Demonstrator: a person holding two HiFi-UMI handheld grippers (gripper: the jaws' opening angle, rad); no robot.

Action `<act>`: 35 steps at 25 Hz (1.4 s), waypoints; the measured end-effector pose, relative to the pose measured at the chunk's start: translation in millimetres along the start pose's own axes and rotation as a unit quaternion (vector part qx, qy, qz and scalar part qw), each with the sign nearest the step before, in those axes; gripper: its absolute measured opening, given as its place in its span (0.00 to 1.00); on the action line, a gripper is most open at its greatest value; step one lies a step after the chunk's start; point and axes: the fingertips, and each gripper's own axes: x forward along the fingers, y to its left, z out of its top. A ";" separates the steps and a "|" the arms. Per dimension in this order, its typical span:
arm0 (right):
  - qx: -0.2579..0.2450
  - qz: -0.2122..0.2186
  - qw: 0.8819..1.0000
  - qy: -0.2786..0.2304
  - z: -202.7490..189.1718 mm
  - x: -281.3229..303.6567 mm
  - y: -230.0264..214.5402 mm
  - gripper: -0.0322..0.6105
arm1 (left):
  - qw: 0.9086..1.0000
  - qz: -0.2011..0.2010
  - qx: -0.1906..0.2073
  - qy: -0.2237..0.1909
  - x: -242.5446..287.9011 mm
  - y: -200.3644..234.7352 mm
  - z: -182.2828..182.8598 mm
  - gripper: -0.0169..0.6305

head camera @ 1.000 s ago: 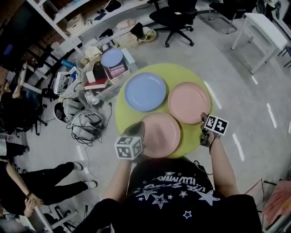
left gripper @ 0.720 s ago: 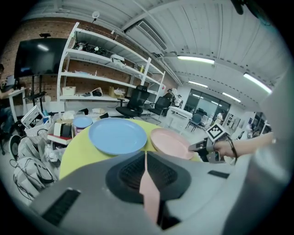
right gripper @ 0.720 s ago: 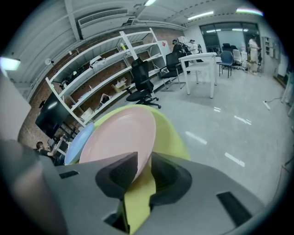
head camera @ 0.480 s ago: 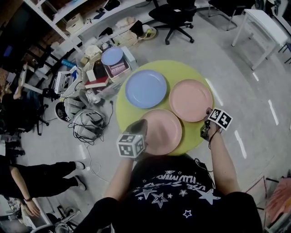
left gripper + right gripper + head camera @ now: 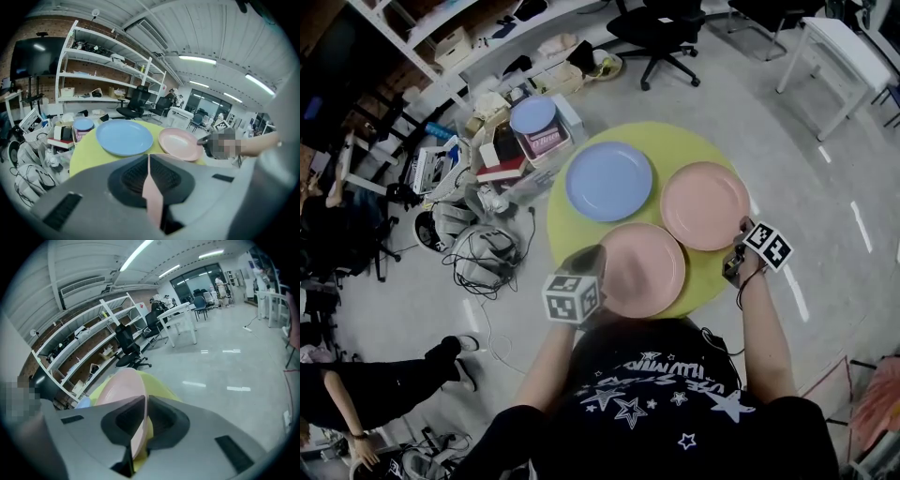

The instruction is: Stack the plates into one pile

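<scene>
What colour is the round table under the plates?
The table is yellow-green; the head view shows it best.

A round yellow-green tabletop (image 5: 675,145) is standing on a pale, glossy floor (image 5: 825,216) and is carrying three plates, none of them stacked. A blue plate (image 5: 609,181) is lying flat at the far left of the surface. A far pink plate (image 5: 703,204) is sitting to its right, reaching out to the right-hand edge; whether its right rim is resting flat cannot be told. A near pink plate (image 5: 643,269) is lying in front of both, close to the edge nearest the person. The three are crowding together in a triangle, with thin strips of bare yellow-green showing between them and a wider bare band running round the far side.
</scene>
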 end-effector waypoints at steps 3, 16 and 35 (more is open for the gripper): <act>0.007 0.003 1.000 -0.021 5.2 -9.0 6.9 0.10 | 1.000 -0.007 0.003 0.000 -2.1 4.2 -0.1 0.06; 0.055 0.064 0.996 -0.030 -12.2 -46.3 42.2 0.11 | 0.999 -0.038 0.013 0.008 -3.9 17.7 -0.3 0.06; 0.017 0.135 0.988 0.069 -122.7 -70.8 94.3 0.11 | 0.998 -0.055 0.007 0.028 -22.4 47.0 -23.8 0.06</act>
